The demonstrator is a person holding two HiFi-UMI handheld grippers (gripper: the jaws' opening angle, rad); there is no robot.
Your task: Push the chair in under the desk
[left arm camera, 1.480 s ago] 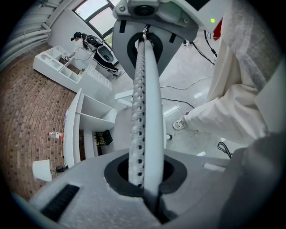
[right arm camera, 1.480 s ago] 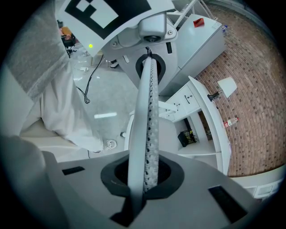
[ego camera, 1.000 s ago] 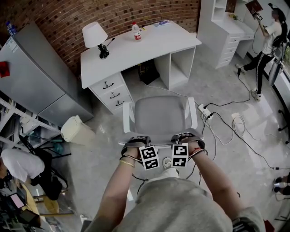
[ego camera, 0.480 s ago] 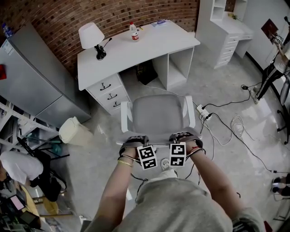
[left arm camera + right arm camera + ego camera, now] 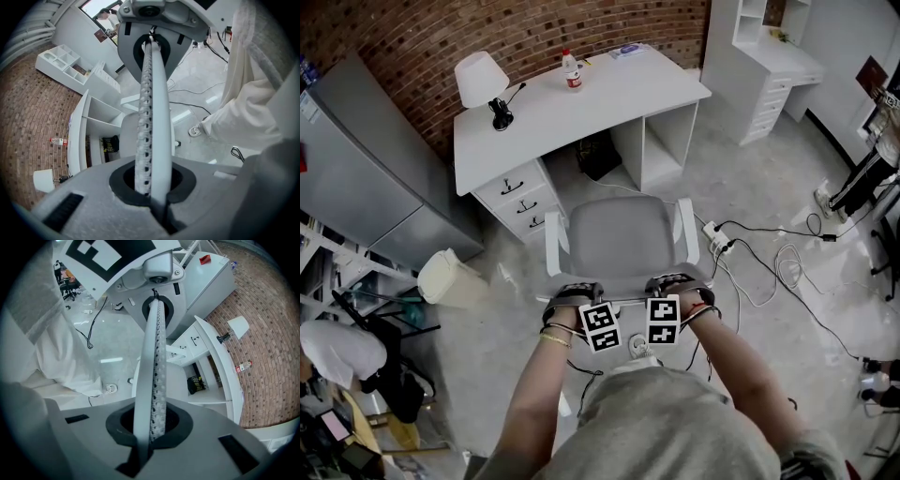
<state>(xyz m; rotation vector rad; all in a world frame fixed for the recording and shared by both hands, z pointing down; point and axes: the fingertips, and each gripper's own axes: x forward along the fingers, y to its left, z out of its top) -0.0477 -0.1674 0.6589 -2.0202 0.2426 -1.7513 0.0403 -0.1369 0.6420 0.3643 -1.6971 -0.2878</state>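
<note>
the chair (image 5: 623, 239) stands in the middle of the head view, its seat just short of the gap under the desk (image 5: 581, 108) at upper centre - not under it yet. both tools sit at its near back edge, lower centre: the left gripper (image 5: 586, 302) and right gripper (image 5: 661, 296) each have their jaws pressed together - nothing shows between them. a lamp (image 5: 478, 80) and a bottle (image 5: 570, 70) stand on the desk top.

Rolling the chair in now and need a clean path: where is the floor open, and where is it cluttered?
Open: the floor between the chair and the desk, bordered by the drawers and the open cubby. Crowded: a dark bag sits under the desk, a power strip and cables lie right of the chair, a bin stands left.
</note>
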